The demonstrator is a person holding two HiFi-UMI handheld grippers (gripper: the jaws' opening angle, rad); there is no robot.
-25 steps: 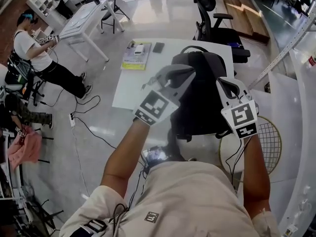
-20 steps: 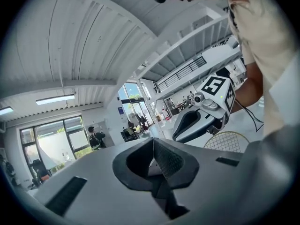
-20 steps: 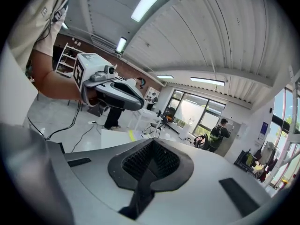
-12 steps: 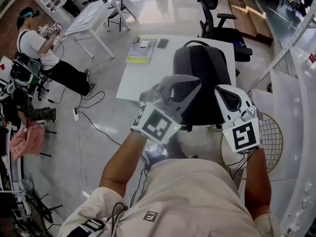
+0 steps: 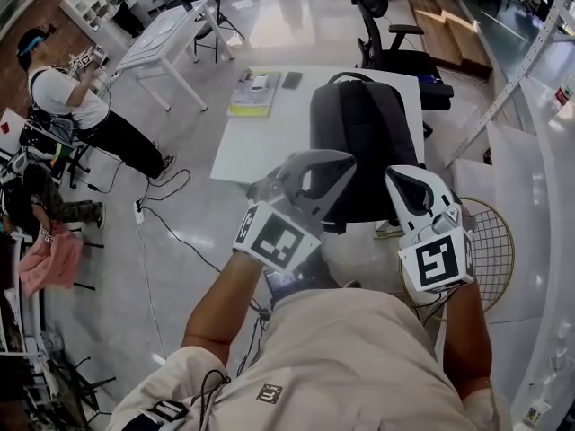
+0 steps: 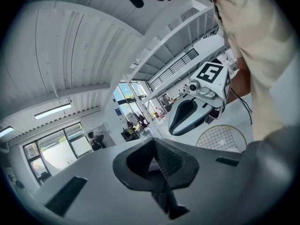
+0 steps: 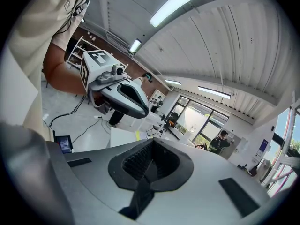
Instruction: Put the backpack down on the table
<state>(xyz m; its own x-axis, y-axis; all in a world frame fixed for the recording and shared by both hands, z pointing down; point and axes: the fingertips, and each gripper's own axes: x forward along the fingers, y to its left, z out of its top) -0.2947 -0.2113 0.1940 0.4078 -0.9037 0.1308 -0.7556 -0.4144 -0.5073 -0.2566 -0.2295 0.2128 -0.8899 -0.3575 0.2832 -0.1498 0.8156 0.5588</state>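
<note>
Backpack (image 5: 364, 142) lies on the right part of the white desk (image 5: 260, 146), so the task looks done; left claw (image 5: 341, 162) and right claw (image 5: 397, 176) both closed tight on nothing, held near its near end, no grip apparently needed.

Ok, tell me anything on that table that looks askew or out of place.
The backpack lies at the right side of the table, and its near end seems to hang past the table's near edge, so it looks less than fully supported. Nothing looks spilled or damaged.
</note>
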